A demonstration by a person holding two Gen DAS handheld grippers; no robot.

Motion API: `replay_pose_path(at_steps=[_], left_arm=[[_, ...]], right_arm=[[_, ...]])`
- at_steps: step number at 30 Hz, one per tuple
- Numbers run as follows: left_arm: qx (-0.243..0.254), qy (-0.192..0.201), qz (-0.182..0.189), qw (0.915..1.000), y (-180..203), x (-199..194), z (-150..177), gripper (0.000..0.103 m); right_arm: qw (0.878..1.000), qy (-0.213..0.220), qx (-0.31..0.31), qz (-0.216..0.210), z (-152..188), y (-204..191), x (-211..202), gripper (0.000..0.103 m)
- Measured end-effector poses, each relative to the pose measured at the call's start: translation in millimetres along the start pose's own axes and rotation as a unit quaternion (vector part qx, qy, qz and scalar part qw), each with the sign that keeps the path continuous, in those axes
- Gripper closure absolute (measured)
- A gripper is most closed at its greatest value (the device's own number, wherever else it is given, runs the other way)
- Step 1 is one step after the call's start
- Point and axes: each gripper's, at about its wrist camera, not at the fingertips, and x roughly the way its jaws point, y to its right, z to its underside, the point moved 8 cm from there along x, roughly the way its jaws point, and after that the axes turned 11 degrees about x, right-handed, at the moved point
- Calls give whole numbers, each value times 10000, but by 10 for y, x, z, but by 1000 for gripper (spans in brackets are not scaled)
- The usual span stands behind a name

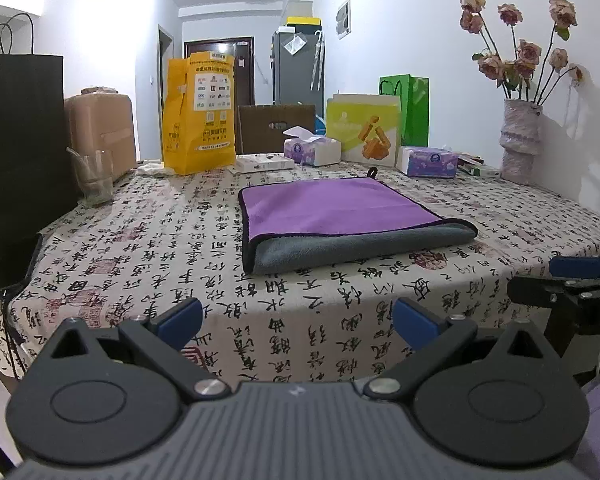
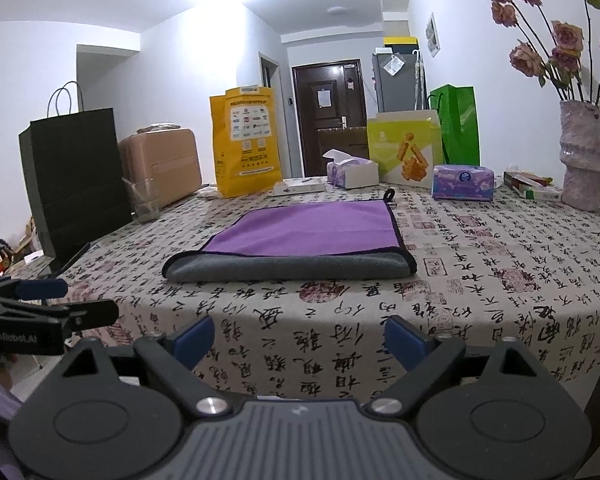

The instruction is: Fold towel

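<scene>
Desk (image 1: 140, 240) under calligraphy-print cloth, white-walled room. Left to right: black bag (image 1: 20, 128), yellow bag (image 1: 199, 116), folded towel (image 1: 340, 216) mid-desk, long axis left-right, fold nearest; vase (image 1: 520, 140). Left claw (image 1: 298, 318), right claw (image 2: 300, 338) released, apart from towel.

Place: a lived-in home, apartment room.
Counter: patterned cloth (image 1: 148, 256) printed with calligraphy.
Decor: vase (image 1: 520, 140) of dried roses by the wall.
Household goods: tissue boxes (image 2: 462, 182), shopping bags (image 2: 246, 140), suitcase (image 2: 162, 166).
Background: entrance door (image 2: 328, 116), fridge (image 1: 298, 66).
</scene>
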Motion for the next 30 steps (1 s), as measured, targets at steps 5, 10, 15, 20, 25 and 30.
replay_pose_path(at_steps=[5,10,15,20,25,30], left_arm=[[-51,-179,-3,9998,-29,169,-3,0],[-123,-294,-42,9995,-98,342,-37,0],[-180,-414,-90,9989,-182,540,-83,0],[-425,-607,-55,9972,-328,821,-147,2],[-486,-713,102,9962,-417,1092,-220,34],[-544,-834,256,9947,-450,1324,-269,40]], right_arm=[[9999,-74,74,60,-21,90,121,13],[9998,-144,110,92,-114,203,313,18],[9997,-191,101,130,-221,290,516,19],[9996,-202,43,189,-359,388,734,25],[9993,-261,-24,258,-468,489,972,32],[9988,-315,-101,356,-560,605,1211,34]])
